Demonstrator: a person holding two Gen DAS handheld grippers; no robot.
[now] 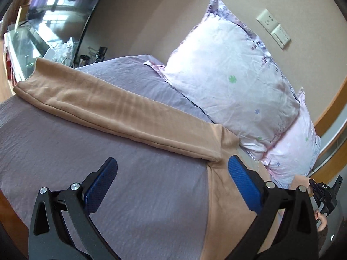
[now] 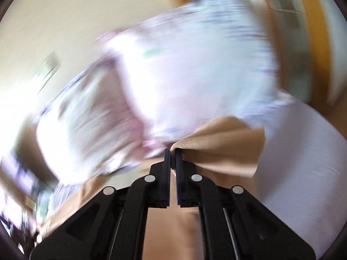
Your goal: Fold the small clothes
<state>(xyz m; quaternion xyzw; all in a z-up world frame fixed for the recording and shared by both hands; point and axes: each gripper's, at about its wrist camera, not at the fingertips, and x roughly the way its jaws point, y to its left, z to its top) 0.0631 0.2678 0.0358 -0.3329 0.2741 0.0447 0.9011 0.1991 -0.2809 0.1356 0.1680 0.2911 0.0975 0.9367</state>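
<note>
A tan long-sleeved garment [image 1: 104, 106] lies on the grey-purple bed sheet [image 1: 141, 195], one sleeve stretched out to the far left. My left gripper [image 1: 173, 169] is open and empty, hovering above the sheet, its right finger over the garment's body near the armpit. My right gripper [image 2: 172, 151] is shut on a bunched corner of the tan garment [image 2: 223, 147] and holds it lifted; this view is motion-blurred. The right gripper also shows at the far right edge of the left wrist view [image 1: 325, 195].
Two pale floral pillows [image 1: 227, 75] lean against the beige wall at the head of the bed. A TV and a cluttered stand [image 1: 54, 21] are at the far left. Wall sockets [image 1: 273, 28] sit above the pillows.
</note>
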